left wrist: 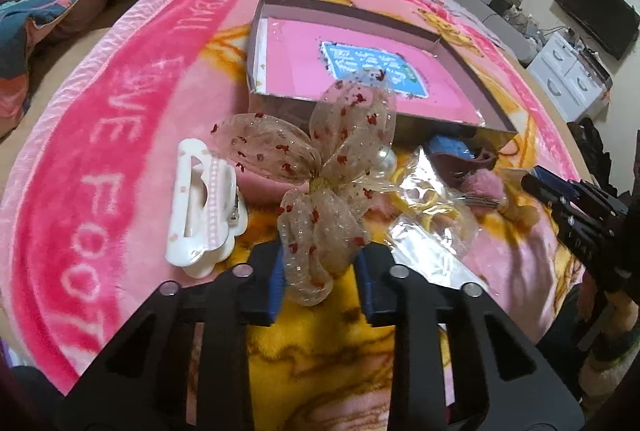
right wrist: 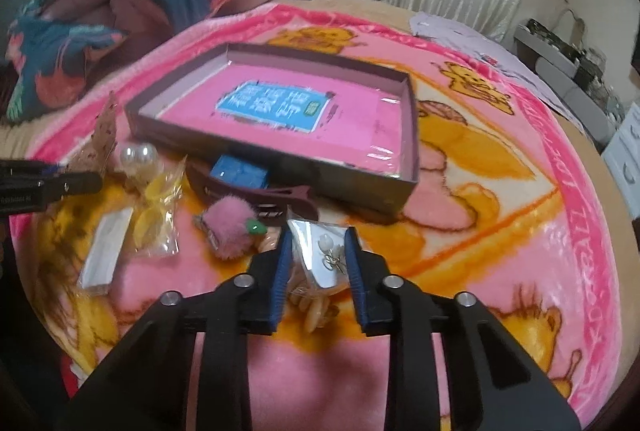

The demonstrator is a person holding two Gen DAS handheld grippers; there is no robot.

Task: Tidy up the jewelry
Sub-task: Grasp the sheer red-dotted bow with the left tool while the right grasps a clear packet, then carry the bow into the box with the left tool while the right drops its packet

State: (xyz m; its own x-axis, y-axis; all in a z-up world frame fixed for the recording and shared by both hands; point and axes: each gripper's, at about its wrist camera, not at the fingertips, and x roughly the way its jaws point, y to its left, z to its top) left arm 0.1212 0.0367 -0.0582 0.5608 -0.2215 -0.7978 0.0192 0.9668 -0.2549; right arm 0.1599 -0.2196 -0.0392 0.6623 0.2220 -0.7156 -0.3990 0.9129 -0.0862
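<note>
Shallow box (right wrist: 408, 135) on the pink blanket (right wrist: 500, 231) of a bed, holding only a pink sheet with a blue label (right wrist: 272, 107). Just before its near wall: pearl (right wrist: 138, 155), bagged yellow rings (right wrist: 156, 207), blue-topped clip (right wrist: 256, 187), pink pompom (right wrist: 230, 231). Left tool (left wrist: 320, 263) clamped on a lobe of the sheer red-flecked bow (left wrist: 320, 159), beside a white claw clip (left wrist: 200, 207). Right tool (right wrist: 318, 251) pinching a clear earring bag (right wrist: 324, 255).

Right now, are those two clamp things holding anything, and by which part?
Left hand-held gripper: the sheer bow, by its lowest loop. Right hand-held gripper: a small clear packet of earrings, gripped across its sides.
</note>
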